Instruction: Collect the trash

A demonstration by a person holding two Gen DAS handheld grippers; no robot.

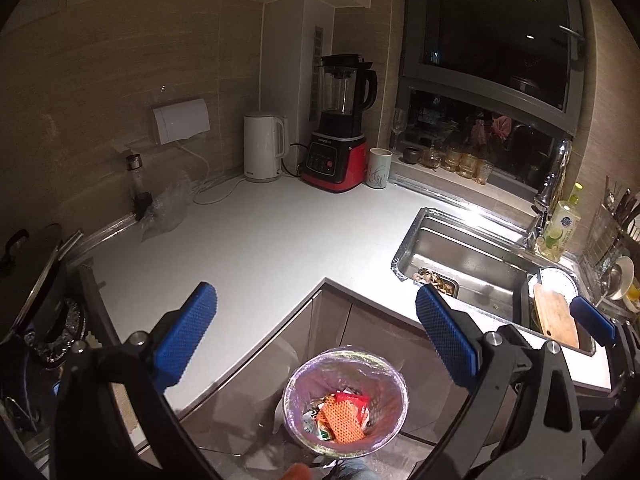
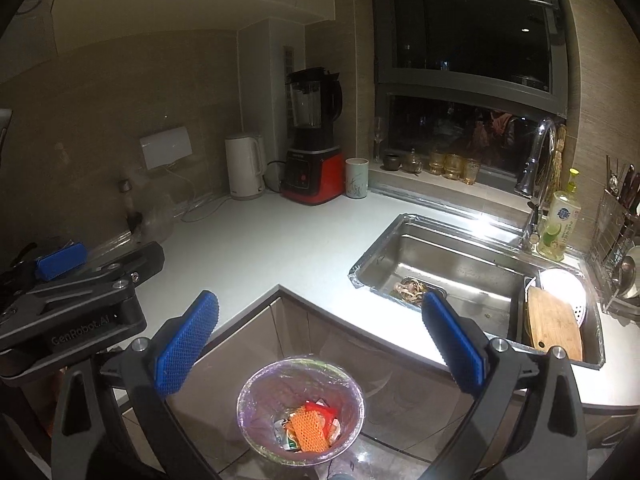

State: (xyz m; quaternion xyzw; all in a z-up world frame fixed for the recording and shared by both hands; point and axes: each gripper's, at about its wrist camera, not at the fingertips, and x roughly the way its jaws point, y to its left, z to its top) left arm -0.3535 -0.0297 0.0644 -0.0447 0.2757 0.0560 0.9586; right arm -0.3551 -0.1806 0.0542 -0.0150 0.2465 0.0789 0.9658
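Note:
A round trash bin (image 1: 394, 384) lined with a clear bag stands on the floor below the counter corner; it also shows in the right wrist view (image 2: 248, 396). Inside lie an orange foam net (image 1: 343, 420) (image 2: 308, 428), a red wrapper (image 1: 354, 399) (image 2: 322, 408) and other scraps. My left gripper (image 1: 316, 322) is open and empty, held above the bin. My right gripper (image 2: 320, 322) is open and empty too, also above the bin. The left gripper's body shows at the left of the right wrist view (image 2: 72, 304).
A white L-shaped counter (image 1: 272, 240) carries a white kettle (image 1: 264, 148), a red blender (image 1: 340, 136), a cup (image 1: 378, 168) and a crumpled clear plastic bag (image 1: 168, 208). The steel sink (image 1: 472, 264) holds food scraps and a wooden board (image 1: 554, 314). A dish rack stands far right.

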